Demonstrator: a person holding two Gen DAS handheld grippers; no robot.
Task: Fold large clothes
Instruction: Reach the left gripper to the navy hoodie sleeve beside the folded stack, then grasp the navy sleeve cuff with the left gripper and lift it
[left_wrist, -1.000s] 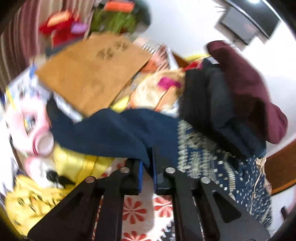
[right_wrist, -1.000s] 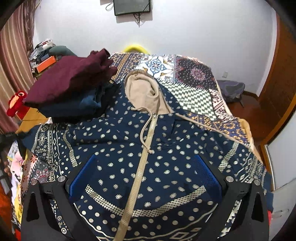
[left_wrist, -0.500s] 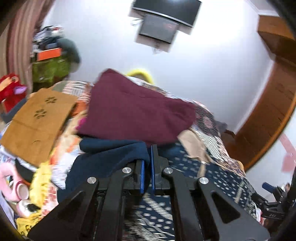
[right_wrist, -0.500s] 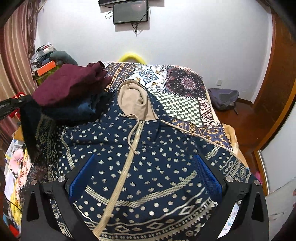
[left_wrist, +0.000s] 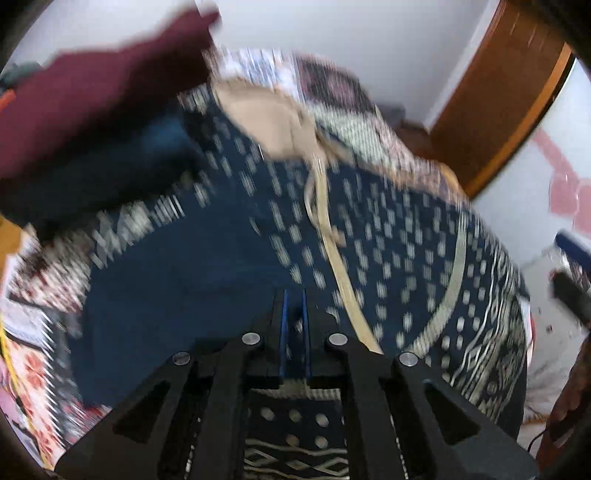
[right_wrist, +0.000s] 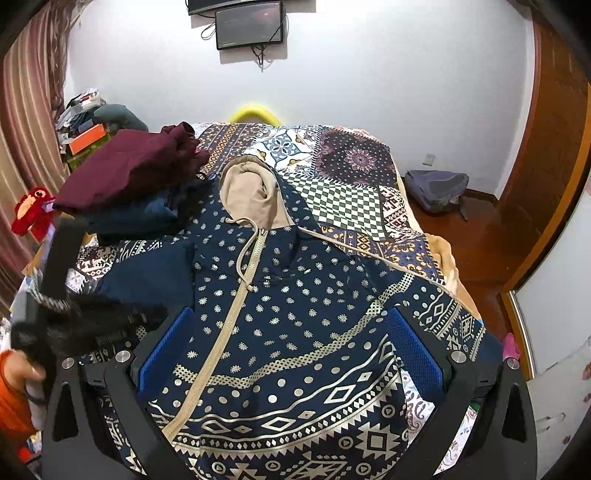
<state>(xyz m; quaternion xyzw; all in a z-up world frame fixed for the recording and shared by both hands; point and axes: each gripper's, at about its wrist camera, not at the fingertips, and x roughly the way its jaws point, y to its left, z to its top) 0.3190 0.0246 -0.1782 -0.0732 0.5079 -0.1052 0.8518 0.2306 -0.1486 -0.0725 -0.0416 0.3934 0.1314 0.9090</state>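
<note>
A navy hoodie (right_wrist: 295, 295) with pale dots and a tan zip lies front up on the patterned bedspread (right_wrist: 340, 195), hood (right_wrist: 247, 192) toward the wall. Its sleeve (right_wrist: 147, 273) lies folded inward over the chest, plain inner side up. My left gripper (left_wrist: 293, 314) hovers over that sleeve (left_wrist: 184, 277) with navy cloth pinched between its nearly closed blue pads; its jaws are opening. In the right wrist view the left gripper (right_wrist: 122, 317) is a black blur at the hoodie's left side. My right gripper (right_wrist: 291, 354) stands wide open above the hoodie's patterned hem, holding nothing.
A stack of folded clothes, maroon (right_wrist: 125, 170) on top, sits at the bed's far left beside the hood. A hand in an orange sleeve (right_wrist: 14, 376) holds the left tool. A red plush toy (right_wrist: 31, 210) and a grey backpack (right_wrist: 436, 188) flank the bed.
My left gripper has swung from the bed's left edge in over the hoodie, carrying the sleeve across the chest. The right gripper has stayed open, with the view shifted slightly.
</note>
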